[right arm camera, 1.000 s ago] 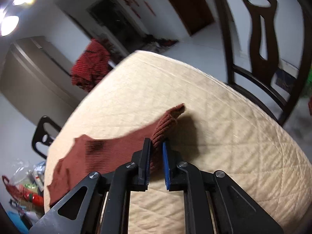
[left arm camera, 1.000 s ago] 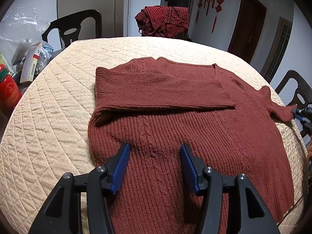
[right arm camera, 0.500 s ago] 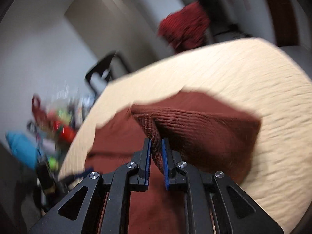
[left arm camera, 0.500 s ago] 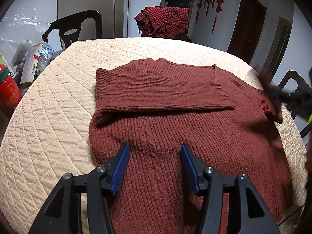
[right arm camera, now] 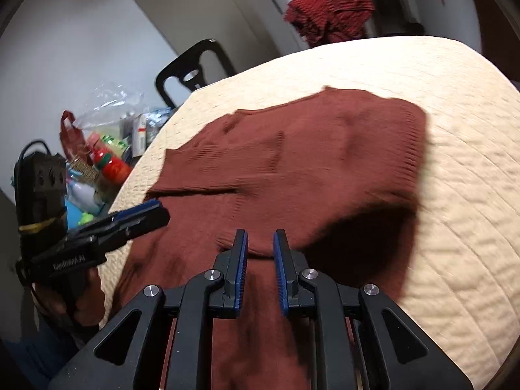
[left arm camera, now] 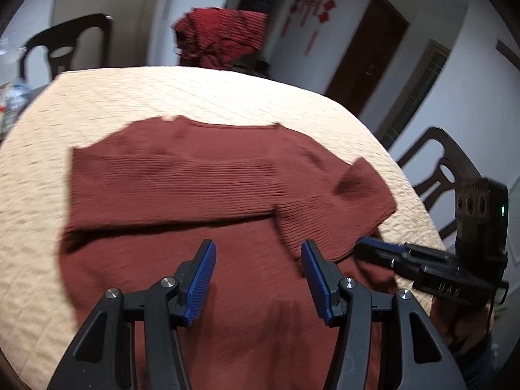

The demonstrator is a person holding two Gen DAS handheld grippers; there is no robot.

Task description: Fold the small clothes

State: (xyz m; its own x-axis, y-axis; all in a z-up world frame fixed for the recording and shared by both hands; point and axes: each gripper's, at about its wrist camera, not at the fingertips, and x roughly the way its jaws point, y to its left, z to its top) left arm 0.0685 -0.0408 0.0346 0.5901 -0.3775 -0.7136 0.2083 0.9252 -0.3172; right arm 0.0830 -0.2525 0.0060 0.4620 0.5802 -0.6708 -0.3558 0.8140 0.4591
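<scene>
Two sleeves folded across a maroon sweater (left arm camera: 201, 191) spread on the quilted surface (left arm camera: 42, 195). Left tool (left arm camera: 256, 279) apart above its hem, empty; right tool (right arm camera: 260, 271) opening, nothing clamped. Soft, limp knit, likely best gripped at the hem.

A round table (left arm camera: 97, 104) under a quilted cream cover fills the room's middle. Dark wooden chairs (left arm camera: 61, 45) stand around it; one at the far side carries a red checked cloth (left arm camera: 221, 37). The walls (left arm camera: 461, 74) are pale. A brown door (left arm camera: 367, 52) sits beside red hanging ornaments (left arm camera: 317, 3). Left of the table, bags and bottles (right arm camera: 107, 149) lie in a heap.
</scene>
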